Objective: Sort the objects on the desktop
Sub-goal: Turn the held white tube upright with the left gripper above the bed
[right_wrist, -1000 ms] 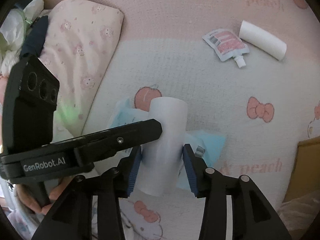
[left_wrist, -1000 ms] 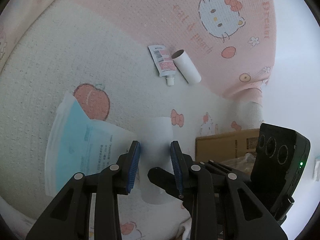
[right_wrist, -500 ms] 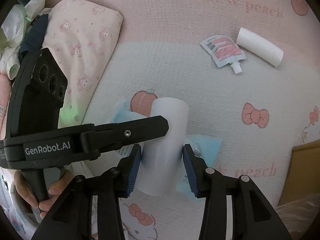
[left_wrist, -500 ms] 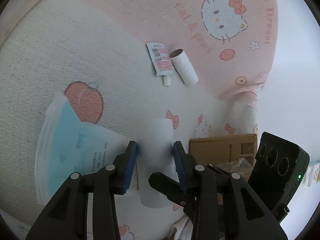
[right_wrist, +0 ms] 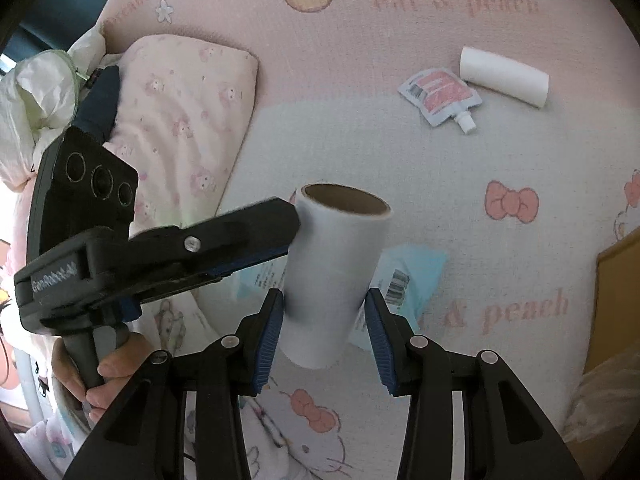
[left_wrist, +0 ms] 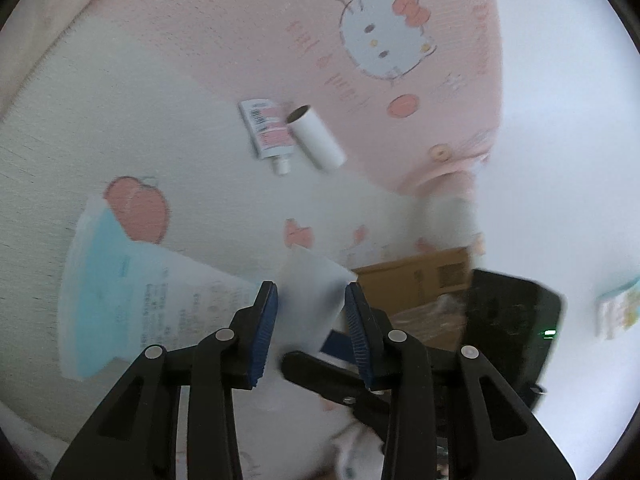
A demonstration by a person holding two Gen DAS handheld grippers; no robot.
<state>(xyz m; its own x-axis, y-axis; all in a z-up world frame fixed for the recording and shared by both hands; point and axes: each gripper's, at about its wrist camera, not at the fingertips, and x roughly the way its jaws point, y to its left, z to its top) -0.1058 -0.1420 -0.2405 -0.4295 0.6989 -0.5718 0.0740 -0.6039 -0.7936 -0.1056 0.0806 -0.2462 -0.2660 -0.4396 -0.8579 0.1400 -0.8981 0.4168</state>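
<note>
I can read "& peach" twice on the pink and white blanket (right_wrist: pixel 400 20) of the bed, in pink letters. The side of the left tool (left_wrist: pixel 310 292) carries a white label that starts with "GenRob"; the rest is blurred. The pouch (right_wrist: pixel 440 96) and the blue packet (left_wrist: pixel 120 292) each have a barcode, and their small print is too fine to read.

The right tool (right_wrist: pixel 323 300) is clenched on the lower part of the roll (right_wrist: pixel 336 276), with both blue pads against its white side. The roll is between the jaws of the left tool too. These jaws have just been opening, and the picture is too blurred to tell if they still press on it.

A second ago the roll was low over the packet. Now it is raised and tilted, so its brown cardboard mouth shows at the top.

I count two tools and two rolls. The second roll (right_wrist: pixel 504 78) lies on the blanket, touching the pouch, well apart from the tools. There is also one pouch, one packet, one pillow (right_wrist: pixel 180 120) and one cardboard box (left_wrist: pixel 420 280). One hand (right_wrist: pixel 104 372) is in sight, on the grip of the left tool.
</note>
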